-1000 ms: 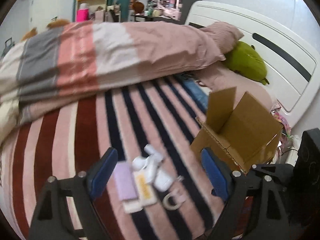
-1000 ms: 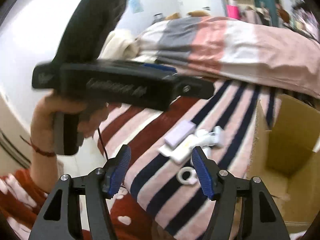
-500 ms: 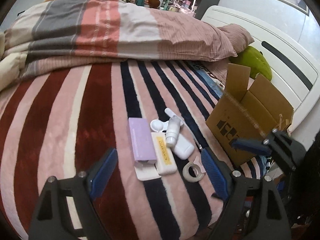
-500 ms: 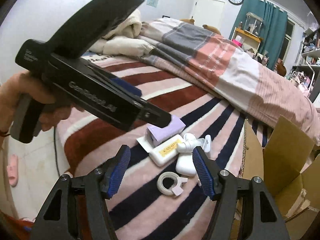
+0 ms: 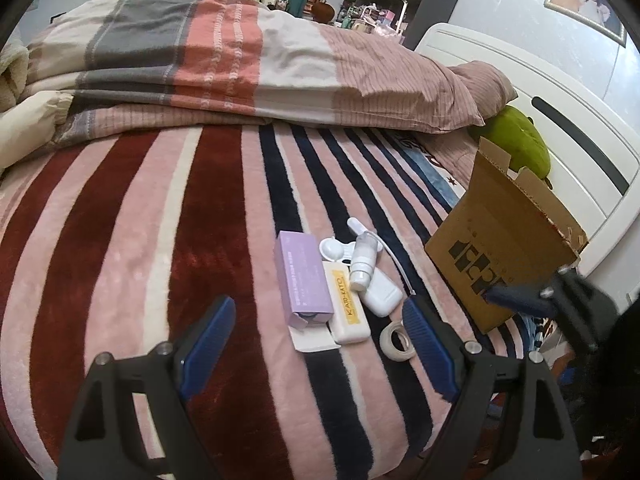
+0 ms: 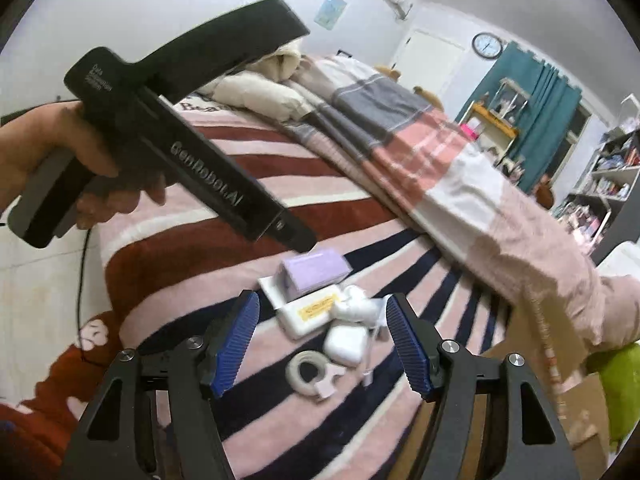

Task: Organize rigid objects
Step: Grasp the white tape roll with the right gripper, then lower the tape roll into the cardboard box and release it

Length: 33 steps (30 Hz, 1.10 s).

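A cluster of small items lies on the striped blanket: a purple box (image 5: 303, 279) (image 6: 314, 271), a white bar with a yellow label (image 5: 346, 306) (image 6: 312, 310), a small white bottle (image 5: 363, 263), a white case (image 5: 383, 292) (image 6: 346, 343) and a tape roll (image 5: 396, 342) (image 6: 307, 372). An open cardboard box (image 5: 504, 248) stands to their right. My left gripper (image 5: 318, 340) is open and empty, hovering just in front of the cluster. My right gripper (image 6: 322, 340) is open and empty above the cluster; its blue tip also shows in the left wrist view (image 5: 520, 300).
A folded duvet (image 5: 240, 68) lies across the far side of the bed. A green plush (image 5: 520, 144) sits by the white headboard (image 5: 560, 120). The left hand-held gripper's black body (image 6: 180, 152) crosses the right wrist view. The bed edge is near, with floor at the left.
Both grippers have swung over the bed toward the cluster, which now sits centred and closer in both views. Both stay open.
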Motion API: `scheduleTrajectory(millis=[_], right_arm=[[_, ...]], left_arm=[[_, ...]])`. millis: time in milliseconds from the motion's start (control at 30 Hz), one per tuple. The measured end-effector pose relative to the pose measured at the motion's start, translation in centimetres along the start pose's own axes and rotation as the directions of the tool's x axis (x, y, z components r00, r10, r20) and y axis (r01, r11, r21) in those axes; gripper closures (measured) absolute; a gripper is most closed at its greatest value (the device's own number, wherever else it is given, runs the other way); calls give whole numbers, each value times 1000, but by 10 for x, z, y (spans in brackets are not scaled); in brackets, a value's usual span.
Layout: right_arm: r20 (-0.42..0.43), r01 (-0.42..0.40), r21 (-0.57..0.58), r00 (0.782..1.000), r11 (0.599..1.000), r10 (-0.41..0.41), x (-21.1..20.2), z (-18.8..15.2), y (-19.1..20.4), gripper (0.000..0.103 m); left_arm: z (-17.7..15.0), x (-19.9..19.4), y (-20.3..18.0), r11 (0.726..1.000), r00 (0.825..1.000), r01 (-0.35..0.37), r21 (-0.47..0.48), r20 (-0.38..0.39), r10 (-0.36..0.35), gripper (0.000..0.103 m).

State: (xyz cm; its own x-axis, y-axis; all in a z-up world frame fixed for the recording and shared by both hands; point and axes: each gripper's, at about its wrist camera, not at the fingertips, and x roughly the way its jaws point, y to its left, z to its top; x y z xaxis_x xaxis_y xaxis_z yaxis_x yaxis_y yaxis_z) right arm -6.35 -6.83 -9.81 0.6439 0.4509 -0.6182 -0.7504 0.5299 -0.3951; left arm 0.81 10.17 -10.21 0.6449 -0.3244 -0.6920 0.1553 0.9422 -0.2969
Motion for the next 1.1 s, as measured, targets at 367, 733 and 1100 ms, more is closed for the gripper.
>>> scheduleTrajectory(millis=[367,733,1100], right_arm=[[-236,-76,286,961,955,147,86,-53,-29,44],[-72,-171,321,976,932,204,39,-22,-44,67],[138,-172,311,981,935,135,-46,30,-109,67]], left_arm=[[-10,3,0,1000,1000,-2,-1,-24,2,19],[12,-10,-35,982,983,183,48,-30,-182,20],[84,-16,-126,914,931,366,173,-74,-359,75]])
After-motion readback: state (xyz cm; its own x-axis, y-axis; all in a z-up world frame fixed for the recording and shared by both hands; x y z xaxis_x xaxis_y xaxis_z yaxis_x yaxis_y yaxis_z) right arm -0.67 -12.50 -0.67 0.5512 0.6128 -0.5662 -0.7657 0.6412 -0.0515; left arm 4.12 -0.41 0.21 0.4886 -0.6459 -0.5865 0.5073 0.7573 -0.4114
